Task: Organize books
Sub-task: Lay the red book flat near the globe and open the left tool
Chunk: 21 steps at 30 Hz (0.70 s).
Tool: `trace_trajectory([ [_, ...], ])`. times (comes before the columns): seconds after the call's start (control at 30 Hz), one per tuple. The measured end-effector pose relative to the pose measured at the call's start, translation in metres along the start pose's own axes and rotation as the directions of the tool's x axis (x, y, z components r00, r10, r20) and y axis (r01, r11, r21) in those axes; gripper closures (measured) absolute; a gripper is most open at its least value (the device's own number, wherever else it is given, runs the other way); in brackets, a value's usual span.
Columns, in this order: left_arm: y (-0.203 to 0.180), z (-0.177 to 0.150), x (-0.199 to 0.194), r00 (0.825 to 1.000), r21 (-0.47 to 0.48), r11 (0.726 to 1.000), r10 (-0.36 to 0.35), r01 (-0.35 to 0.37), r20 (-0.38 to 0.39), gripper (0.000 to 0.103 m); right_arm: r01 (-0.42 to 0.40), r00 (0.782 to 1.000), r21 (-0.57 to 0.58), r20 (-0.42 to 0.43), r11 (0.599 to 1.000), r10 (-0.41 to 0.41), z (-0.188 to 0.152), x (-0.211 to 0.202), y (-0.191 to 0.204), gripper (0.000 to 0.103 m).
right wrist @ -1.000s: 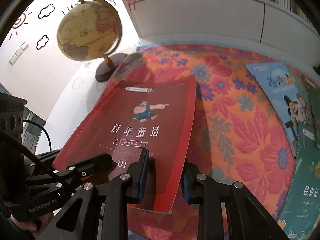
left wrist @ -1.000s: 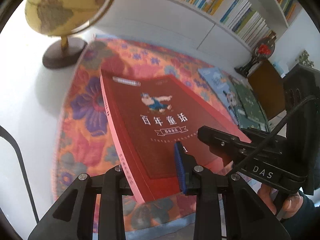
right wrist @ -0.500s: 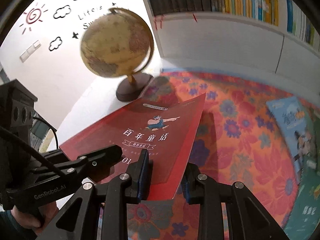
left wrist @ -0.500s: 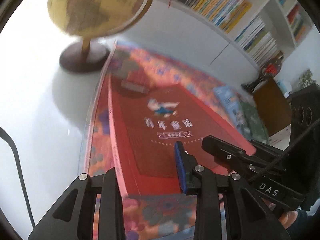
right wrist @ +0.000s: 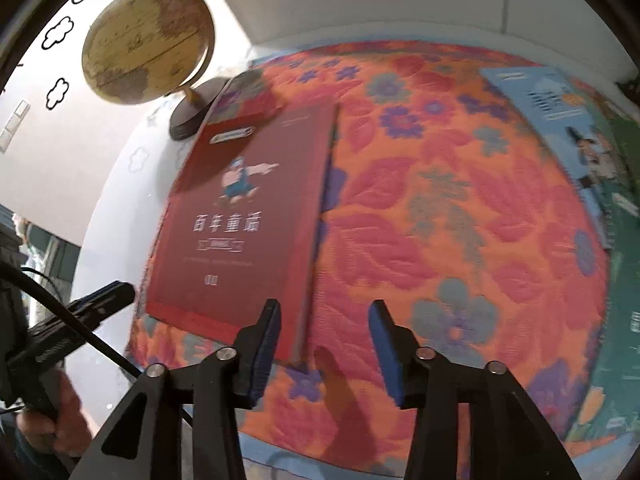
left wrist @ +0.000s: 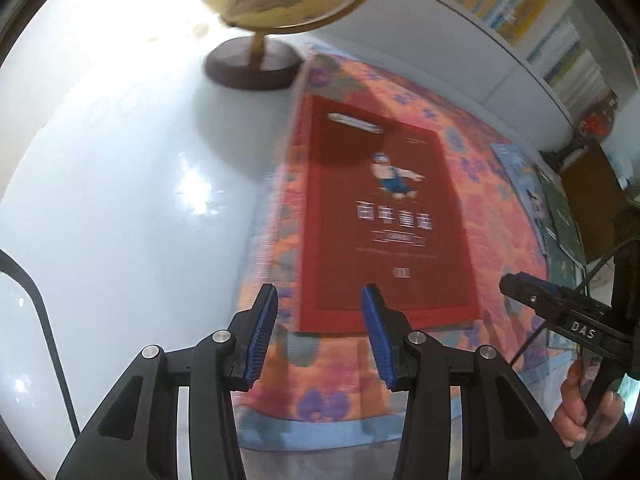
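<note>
presently on the floral mat, orange and red with purple flowers, laid over a glossy white table:
- red book, flat, cover up, white title characters and a small cartoon figure; along the mat's left edge, near corner just ahead of both tools; touched by neither.
- left gripper: jaws opening, blue pads apart, nothing between them; hovering over the mat just short of the book's near left corner.
- right gripper: jaws opening, pads apart, empty; left pad just over the book's near right corner without pressing, right pad over bare mat.
- globe, tan on a dark round base, standing on the table just beyond the book's far end.
- light blue book, flat at the mat's far right, well apart from the red one; a green book beside it, partly cut off by the frame.
- bookshelf behind, white, rows of upright spines, blurred.
- a hand on the right tool's grip.
</note>
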<state>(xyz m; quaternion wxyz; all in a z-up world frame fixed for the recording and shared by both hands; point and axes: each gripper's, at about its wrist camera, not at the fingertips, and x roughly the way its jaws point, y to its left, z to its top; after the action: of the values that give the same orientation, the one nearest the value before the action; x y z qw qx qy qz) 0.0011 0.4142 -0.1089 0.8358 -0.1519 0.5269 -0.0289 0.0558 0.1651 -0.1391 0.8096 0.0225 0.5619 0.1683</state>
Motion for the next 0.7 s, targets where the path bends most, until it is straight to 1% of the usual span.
trace_trajectory([
  [0.07, -0.015, 0.0, 0.003, 1.0, 0.041, 0.999, 0.004, -0.004, 0.004, 0.062, 0.039, 0.999, -0.015, 0.023, 0.999, -0.039, -0.004, -0.005, -0.005, 0.055],
  [0.17, -0.036, -0.005, 0.009, 0.999, 0.093, 0.995, 0.043, -0.045, 0.025, 0.062, 0.097, 0.994, -0.032, 0.051, 0.995, -0.095, -0.009, -0.012, -0.012, 0.055],
  [0.37, -0.061, -0.013, 0.025, 0.998, 0.128, 0.99, 0.055, -0.057, 0.017, 0.062, 0.178, 0.982, -0.035, 0.064, 0.983, -0.175, -0.019, -0.008, -0.026, 0.055],
  [0.6, -0.068, -0.014, 0.031, 0.994, 0.145, 0.984, 0.099, -0.103, 0.041, 0.062, 0.233, 0.97, 0.016, 0.065, 0.972, -0.233, -0.028, -0.006, -0.048, 0.055],
  [0.7, -0.065, -0.013, 0.034, 0.994, 0.137, 0.985, 0.103, -0.106, 0.032, 0.062, 0.25, 0.966, 0.041, 0.057, 0.967, -0.252, -0.029, -0.001, -0.058, 0.055],
])
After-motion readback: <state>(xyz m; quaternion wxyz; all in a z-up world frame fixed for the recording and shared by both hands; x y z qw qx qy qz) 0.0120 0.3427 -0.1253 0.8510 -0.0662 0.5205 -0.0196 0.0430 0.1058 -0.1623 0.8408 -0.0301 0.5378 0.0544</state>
